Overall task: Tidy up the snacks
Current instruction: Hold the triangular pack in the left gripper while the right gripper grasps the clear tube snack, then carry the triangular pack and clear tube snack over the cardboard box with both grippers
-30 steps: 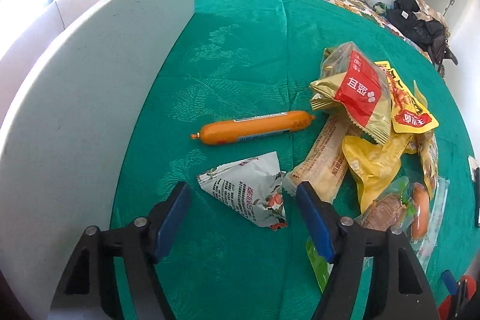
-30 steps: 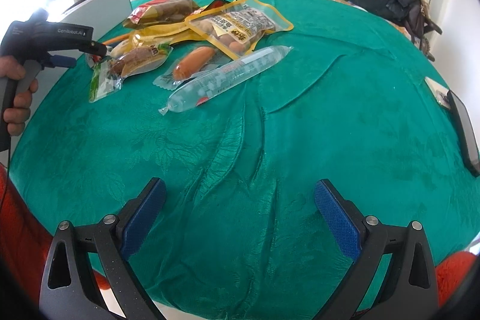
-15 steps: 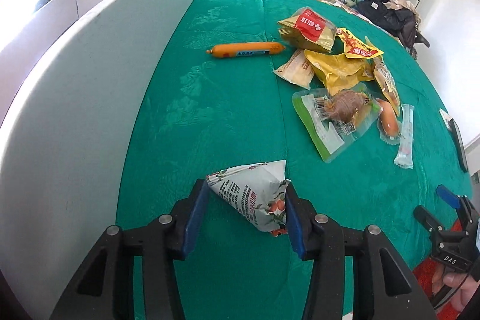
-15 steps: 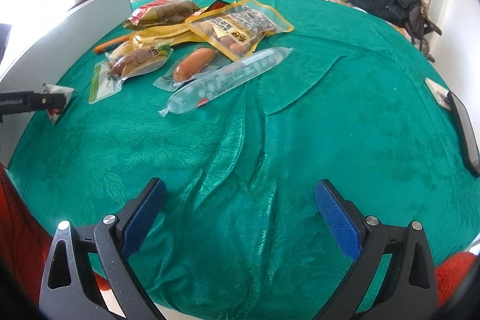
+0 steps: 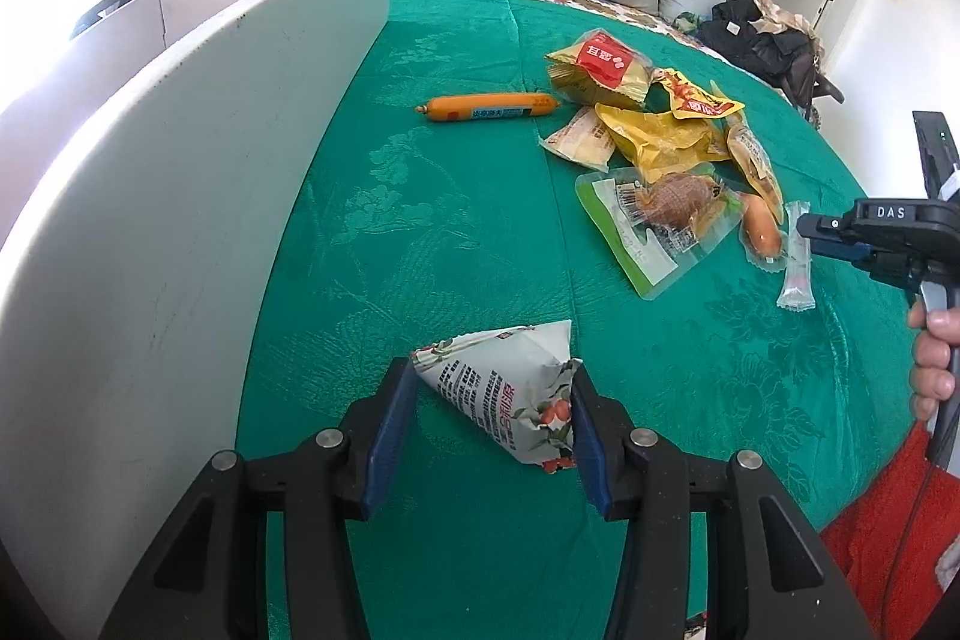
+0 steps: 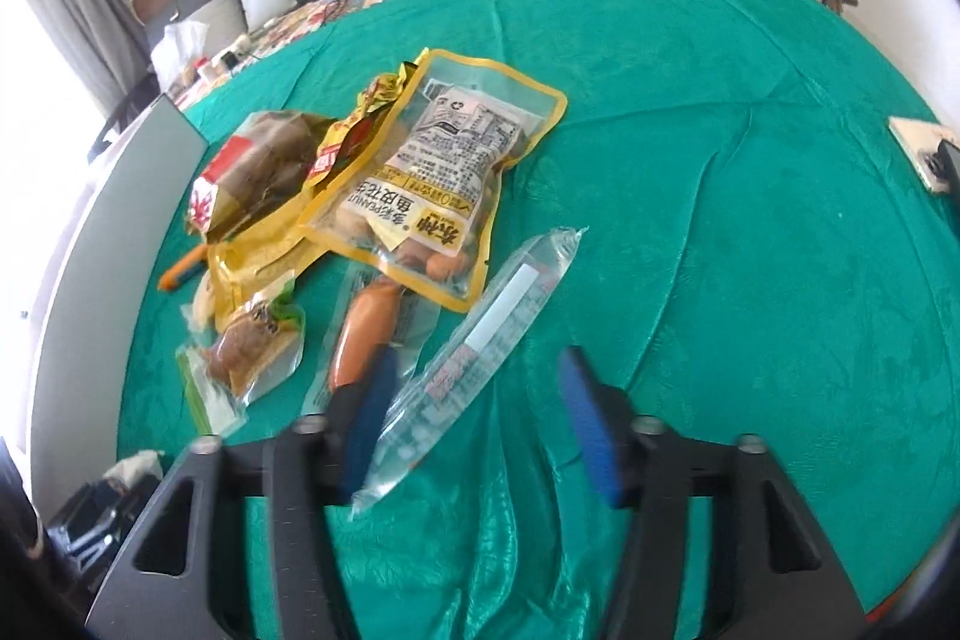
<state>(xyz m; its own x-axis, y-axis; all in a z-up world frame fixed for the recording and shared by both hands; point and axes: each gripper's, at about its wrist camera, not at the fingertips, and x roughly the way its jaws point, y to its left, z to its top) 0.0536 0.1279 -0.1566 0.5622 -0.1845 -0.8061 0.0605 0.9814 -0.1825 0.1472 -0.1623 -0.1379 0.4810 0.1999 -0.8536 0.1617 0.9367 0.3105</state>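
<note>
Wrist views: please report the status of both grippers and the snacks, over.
Left gripper shut on triangular packet. Right gripper just closing, clear tube packet between jaws, not yet pinched. Sausage pack close beside it.

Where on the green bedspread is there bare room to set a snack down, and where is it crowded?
Bare: the green bedspread between the white board wall and the snack heap, broken only by the orange sausage stick, and the wide stretch right of the long clear tube packet in the right wrist view. Crowded: around the yellow-edged peanut pouch.
</note>
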